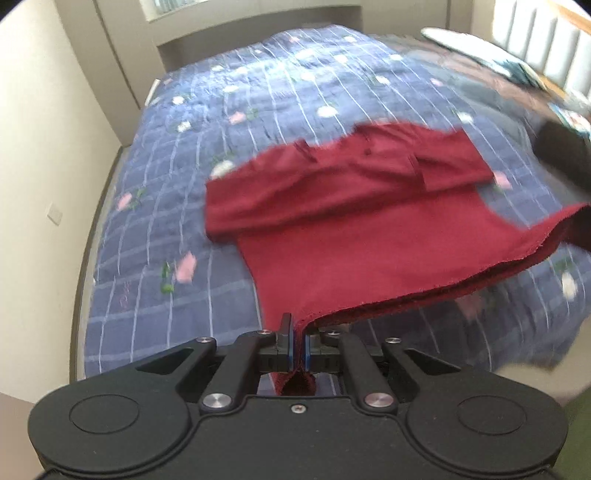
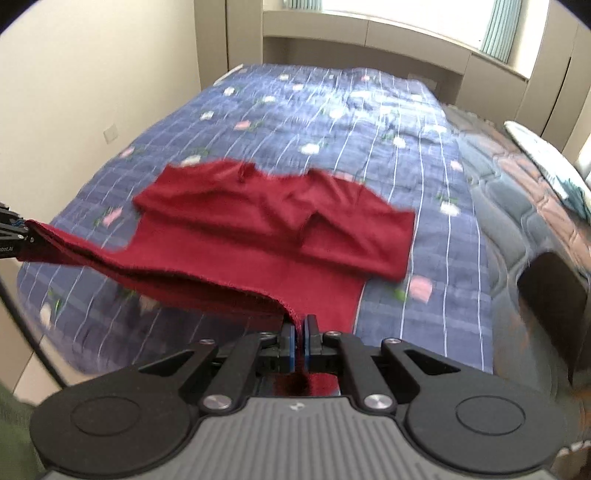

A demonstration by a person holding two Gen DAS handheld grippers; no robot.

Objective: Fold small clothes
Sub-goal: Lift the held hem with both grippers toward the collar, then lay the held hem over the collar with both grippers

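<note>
A dark red shirt (image 1: 351, 229) lies partly on a bed, its sleeves folded across the far part (image 2: 280, 214). Its near hem is lifted off the quilt and stretched between both grippers. My left gripper (image 1: 298, 334) is shut on the hem's left corner, with red cloth bunched behind the pads. My right gripper (image 2: 300, 332) is shut on the hem's right corner in the same way. In the right wrist view the left gripper (image 2: 13, 236) shows at the left edge, holding the other end of the hem. The picture is blurred by motion.
The bed carries a blue checked quilt (image 1: 258, 92) with white and pink flowers. A cream wall (image 1: 40, 147) runs along its left side. A dark padded cover (image 2: 517, 192) and a pillow (image 2: 546, 158) lie at the right. A window ledge (image 2: 369, 33) stands behind the bed.
</note>
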